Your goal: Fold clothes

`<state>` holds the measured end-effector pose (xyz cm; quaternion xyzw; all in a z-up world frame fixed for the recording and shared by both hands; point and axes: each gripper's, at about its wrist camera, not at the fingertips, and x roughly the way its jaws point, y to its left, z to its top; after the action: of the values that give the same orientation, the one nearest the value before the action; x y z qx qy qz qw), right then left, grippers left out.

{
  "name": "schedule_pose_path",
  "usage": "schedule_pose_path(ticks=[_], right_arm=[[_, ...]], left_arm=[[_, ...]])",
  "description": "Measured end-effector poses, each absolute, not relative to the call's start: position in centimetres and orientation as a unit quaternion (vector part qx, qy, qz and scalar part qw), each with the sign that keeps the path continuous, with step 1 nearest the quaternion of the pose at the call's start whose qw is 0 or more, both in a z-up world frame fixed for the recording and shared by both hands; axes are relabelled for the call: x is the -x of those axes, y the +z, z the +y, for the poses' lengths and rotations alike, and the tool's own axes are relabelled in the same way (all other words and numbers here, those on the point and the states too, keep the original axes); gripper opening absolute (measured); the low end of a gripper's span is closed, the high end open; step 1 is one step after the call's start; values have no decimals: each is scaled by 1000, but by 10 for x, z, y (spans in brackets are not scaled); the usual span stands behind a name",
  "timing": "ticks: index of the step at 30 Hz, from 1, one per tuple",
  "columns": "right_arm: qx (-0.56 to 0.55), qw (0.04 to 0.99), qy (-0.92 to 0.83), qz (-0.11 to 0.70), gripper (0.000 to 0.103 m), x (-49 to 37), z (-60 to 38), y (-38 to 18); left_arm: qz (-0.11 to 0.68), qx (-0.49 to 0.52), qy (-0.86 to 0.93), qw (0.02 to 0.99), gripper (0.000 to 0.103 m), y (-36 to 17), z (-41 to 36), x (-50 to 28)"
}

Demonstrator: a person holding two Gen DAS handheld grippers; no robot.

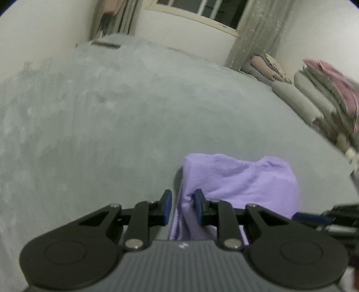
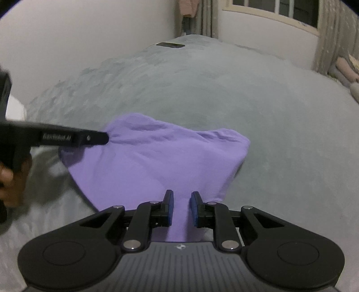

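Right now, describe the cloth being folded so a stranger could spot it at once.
Start at the wide grey bed cover that fills the room below the window. At its near edge lies the cloth, bunched and pinched at two spots. It is the only lilac thing; the folded stack at the wall is beige and pink.

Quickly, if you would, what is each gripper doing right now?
Left gripper: closed on the purple cloth.
Right gripper: closed on the same cloth.

purple garment (image 2: 157, 161) on grey bed (image 2: 280, 134), both hand-held grippers gripping
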<state>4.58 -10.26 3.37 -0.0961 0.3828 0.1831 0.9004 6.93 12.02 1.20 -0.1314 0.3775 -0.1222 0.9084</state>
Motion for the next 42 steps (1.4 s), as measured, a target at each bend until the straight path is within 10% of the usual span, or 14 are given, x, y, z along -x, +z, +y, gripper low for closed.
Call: schedule_pose_path(ticks=[12,42], right_arm=[[123,898,228,355,18,-31,-62,24],[130,899,268,321,21,-23,-26,16]], left_arm=[[391,132,-143,900,44,6,115,-73],[375,55,-111,919,17,15,99,-56]])
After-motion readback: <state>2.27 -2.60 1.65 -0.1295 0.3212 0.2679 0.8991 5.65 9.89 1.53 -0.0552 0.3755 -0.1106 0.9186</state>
